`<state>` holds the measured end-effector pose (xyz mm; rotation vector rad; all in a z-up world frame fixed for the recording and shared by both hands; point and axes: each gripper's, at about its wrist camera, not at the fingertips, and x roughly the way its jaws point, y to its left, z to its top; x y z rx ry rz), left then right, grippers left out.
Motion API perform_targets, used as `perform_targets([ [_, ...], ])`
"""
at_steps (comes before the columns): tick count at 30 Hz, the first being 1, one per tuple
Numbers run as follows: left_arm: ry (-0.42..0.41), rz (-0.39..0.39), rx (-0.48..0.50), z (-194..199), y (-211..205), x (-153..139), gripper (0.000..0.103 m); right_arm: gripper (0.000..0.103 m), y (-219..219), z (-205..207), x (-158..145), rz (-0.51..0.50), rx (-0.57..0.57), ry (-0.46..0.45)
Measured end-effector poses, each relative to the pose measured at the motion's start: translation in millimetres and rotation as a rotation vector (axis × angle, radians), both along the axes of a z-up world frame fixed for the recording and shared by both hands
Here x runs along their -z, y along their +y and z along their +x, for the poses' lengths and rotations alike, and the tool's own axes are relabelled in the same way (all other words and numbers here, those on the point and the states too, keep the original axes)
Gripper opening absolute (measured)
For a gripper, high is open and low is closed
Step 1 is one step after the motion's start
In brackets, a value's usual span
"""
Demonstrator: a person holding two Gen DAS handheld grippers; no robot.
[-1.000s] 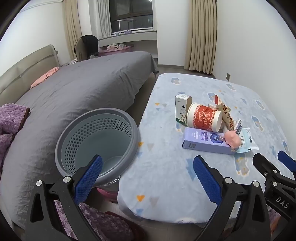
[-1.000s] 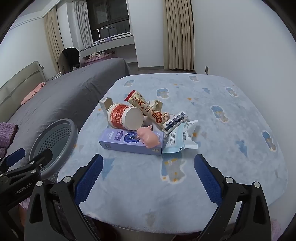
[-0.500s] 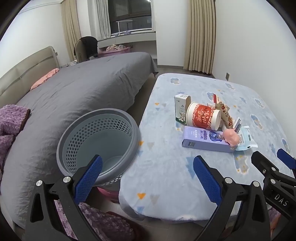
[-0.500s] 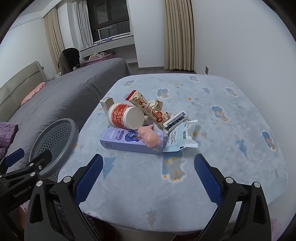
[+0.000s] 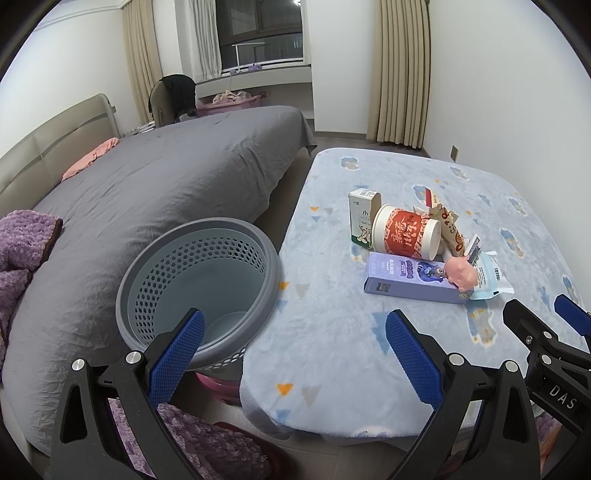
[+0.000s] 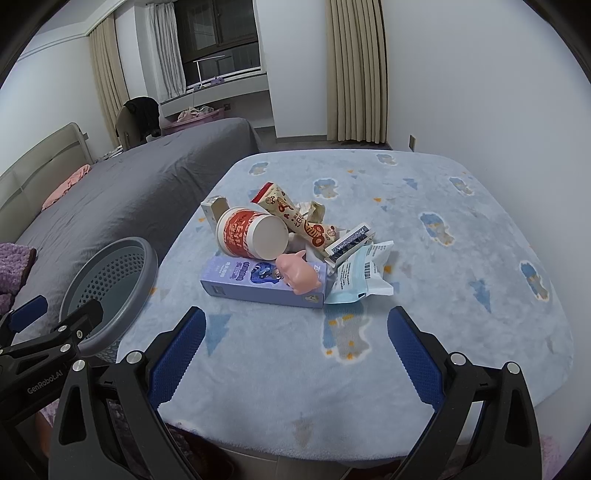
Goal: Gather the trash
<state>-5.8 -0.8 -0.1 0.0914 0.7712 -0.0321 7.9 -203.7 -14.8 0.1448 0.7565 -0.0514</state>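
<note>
Both my grippers hang with jaws spread wide and nothing between them: left gripper (image 5: 293, 349) over the gap between the grey basket (image 5: 155, 280) and the table (image 5: 332, 350), right gripper (image 6: 295, 349) over the table's near edge. Ahead of my right pads sits the trash heap (all touching): purple box (image 6: 255, 282) with a pink pig toy (image 6: 297, 273) on it, red-white cup (image 6: 251, 236) on its side, snack wrapper (image 6: 295, 216), pale blue packet (image 6: 356, 275), small carton (image 5: 362, 218).

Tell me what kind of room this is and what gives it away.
Most likely a home bedroom. A large bed with a grey cover and padded headboard fills one side, and floor-length curtains frame a dark window.
</note>
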Motion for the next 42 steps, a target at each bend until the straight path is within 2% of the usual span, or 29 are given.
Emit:
perform_targets([
  [42,-0.002,0.005,0.000,-0.6,-1.2,0.5,0.096,0.094,-1.1,-1.5,-5.1,-0.005,0.002,-0.009],
])
